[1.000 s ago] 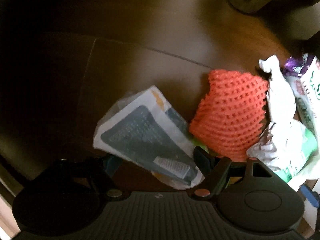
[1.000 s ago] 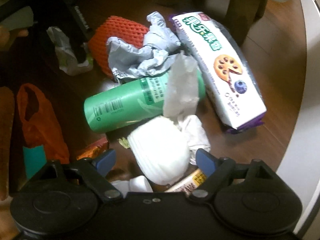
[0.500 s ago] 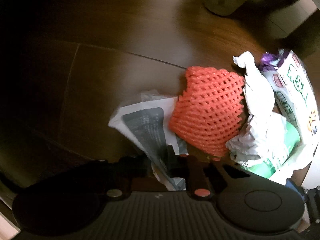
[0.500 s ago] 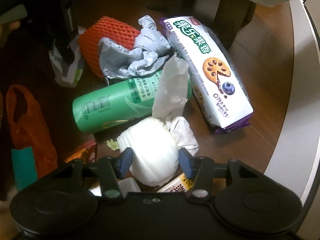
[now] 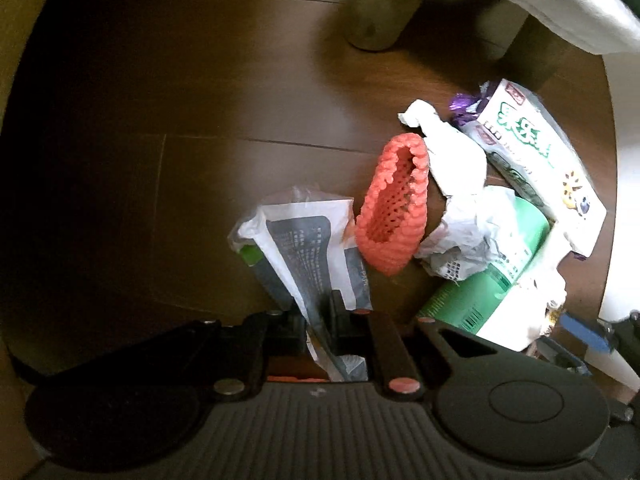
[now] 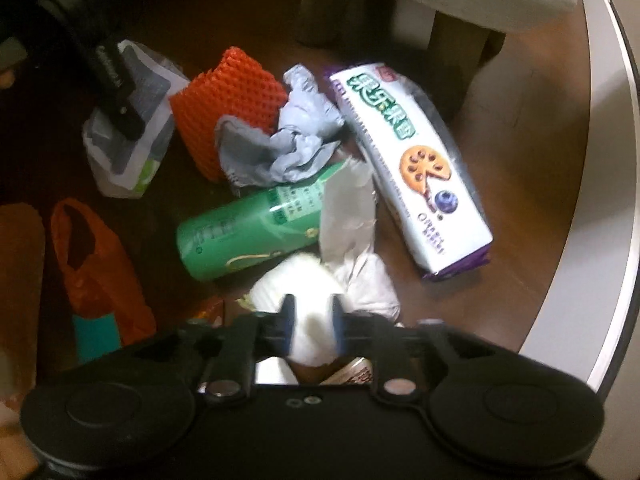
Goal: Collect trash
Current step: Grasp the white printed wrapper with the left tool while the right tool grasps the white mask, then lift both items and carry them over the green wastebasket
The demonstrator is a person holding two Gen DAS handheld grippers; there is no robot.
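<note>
My left gripper (image 5: 320,314) is shut on a white and grey plastic wrapper (image 5: 304,240), which hangs from the jaws just above the dark wood floor (image 5: 200,160). The right wrist view shows that gripper (image 6: 124,120) gripping the same wrapper (image 6: 148,152). My right gripper (image 6: 311,322) is closing, and its blue pads (image 6: 286,320) squeeze a white foam wad (image 6: 300,284). Beside it lie an orange foam net (image 6: 228,100), crumpled grey paper (image 6: 288,144), a green bottle (image 6: 244,232), a white tissue (image 6: 348,208) and a cookie pack (image 6: 408,168).
An orange plastic bag (image 6: 96,272) lies on the floor at the left. Round furniture legs (image 5: 380,12) stand behind the pile. A pale raised edge (image 6: 600,160) curves along the right side. More small wrappers sit under the right gripper.
The left jaws shut on the wrapper and rose with it; the orange net now shows its open end. The right jaws narrowed onto the white foam wad and rose a little.
</note>
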